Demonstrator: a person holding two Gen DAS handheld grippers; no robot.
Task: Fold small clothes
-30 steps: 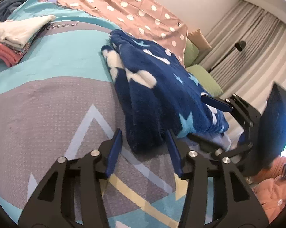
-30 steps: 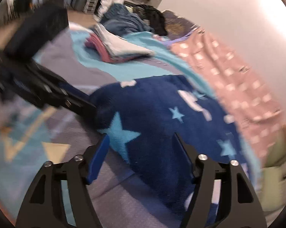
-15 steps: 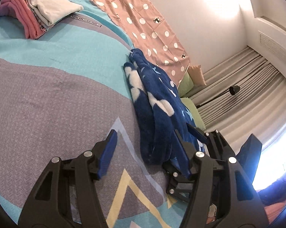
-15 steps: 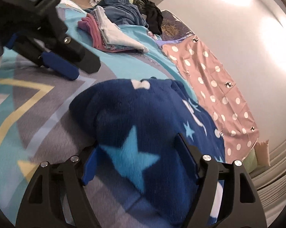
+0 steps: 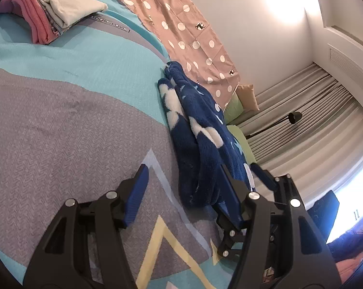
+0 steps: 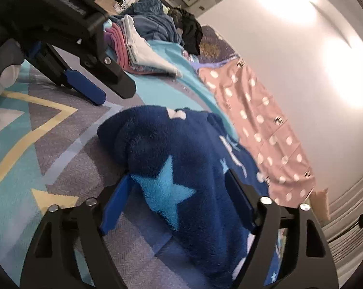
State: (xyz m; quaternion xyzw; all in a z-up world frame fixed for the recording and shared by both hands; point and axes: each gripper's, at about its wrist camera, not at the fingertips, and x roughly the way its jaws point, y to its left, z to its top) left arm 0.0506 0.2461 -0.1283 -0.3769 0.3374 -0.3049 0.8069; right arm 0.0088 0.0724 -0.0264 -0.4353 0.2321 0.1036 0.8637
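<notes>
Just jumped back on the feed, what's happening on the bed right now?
A person is folding clothes with two handheld grippers. The fleecy navy star-print garment lies bunched on the bedspread. The right gripper straddles its near end, jaws having just widened, pads not visibly pressing. The left gripper is open at the corner beside it, holding nothing. A folded stack sits farther up the bed.

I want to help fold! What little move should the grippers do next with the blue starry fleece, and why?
Probably close the right gripper on the fleece. Its jaws have just been opening and now straddle the near edge without pinching. The left gripper is open beside it on the bed.
</notes>
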